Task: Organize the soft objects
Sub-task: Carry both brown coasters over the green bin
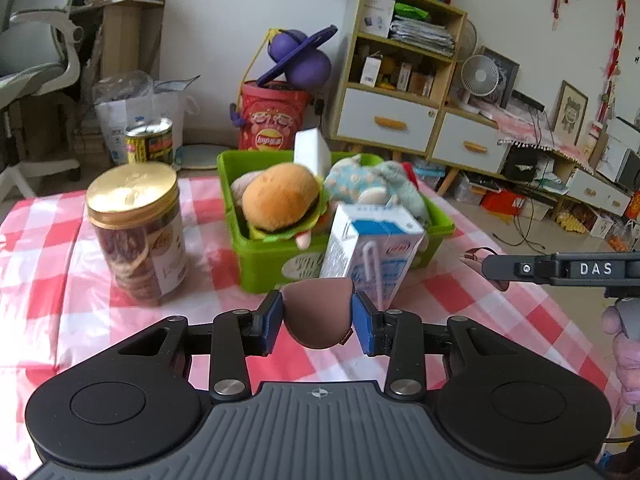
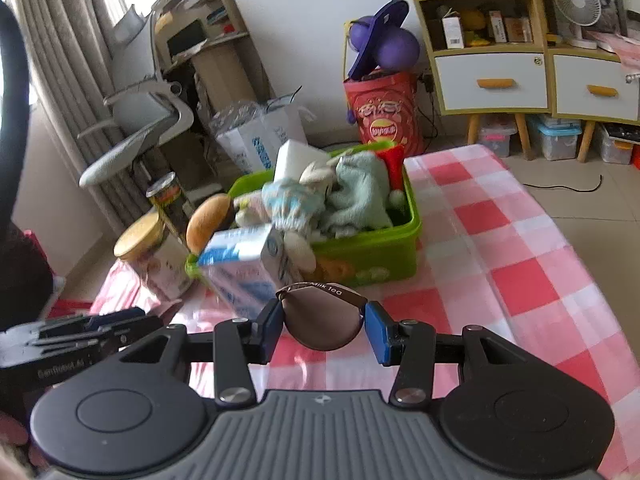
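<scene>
A green bin on the checked tablecloth holds soft toys: a plush burger, a pale blue plush and a white sponge block. The bin also shows in the right wrist view. My left gripper is shut on a brown half-round soft piece, held above the cloth in front of the bin. My right gripper is shut on a similar brown half-round piece lettered "Milk tea", also just in front of the bin.
A milk carton stands against the bin's front. A cookie jar with a gold lid stands left of the bin, a yellow can behind it. Table edges lie right and far. Shelves, a chair and a chips bag stand beyond.
</scene>
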Demonstrator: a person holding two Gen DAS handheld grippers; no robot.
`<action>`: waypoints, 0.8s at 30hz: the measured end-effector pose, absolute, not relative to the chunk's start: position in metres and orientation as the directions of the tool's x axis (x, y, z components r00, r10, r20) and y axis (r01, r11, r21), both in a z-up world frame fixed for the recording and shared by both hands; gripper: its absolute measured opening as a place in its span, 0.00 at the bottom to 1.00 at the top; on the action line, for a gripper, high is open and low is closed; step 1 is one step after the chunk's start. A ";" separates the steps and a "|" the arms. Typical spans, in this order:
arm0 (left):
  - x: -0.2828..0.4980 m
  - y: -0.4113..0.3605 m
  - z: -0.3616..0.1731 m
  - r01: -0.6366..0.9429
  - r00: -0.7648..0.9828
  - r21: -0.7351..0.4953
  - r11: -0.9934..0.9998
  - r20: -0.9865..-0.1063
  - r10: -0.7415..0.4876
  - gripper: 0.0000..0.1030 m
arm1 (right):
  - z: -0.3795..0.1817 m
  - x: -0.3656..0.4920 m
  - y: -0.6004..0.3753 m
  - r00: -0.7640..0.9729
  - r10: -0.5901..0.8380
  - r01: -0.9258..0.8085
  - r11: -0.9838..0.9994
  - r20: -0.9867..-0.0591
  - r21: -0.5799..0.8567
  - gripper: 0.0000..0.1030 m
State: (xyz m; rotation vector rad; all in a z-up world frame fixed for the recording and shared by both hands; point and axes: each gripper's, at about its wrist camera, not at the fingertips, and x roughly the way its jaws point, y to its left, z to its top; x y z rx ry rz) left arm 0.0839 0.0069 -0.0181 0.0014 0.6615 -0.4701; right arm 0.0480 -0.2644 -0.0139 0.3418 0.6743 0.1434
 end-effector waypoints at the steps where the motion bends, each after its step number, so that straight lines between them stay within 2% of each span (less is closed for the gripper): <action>1: 0.085 0.006 -0.016 0.423 0.690 -0.148 0.894 -0.588 -0.423 0.37 | -0.012 0.049 -0.267 0.778 0.238 -0.016 0.933 -0.581 0.361 0.26; 16: 0.132 0.007 0.028 0.393 0.731 -0.210 0.895 -0.519 -0.443 0.38 | 0.023 0.088 -0.285 0.828 0.244 0.002 0.899 -0.505 0.437 0.26; 24: 0.185 -0.003 0.032 0.382 0.704 -0.242 0.892 -0.549 -0.451 0.38 | 0.019 0.128 -0.288 0.826 0.282 0.012 0.857 -0.488 0.515 0.26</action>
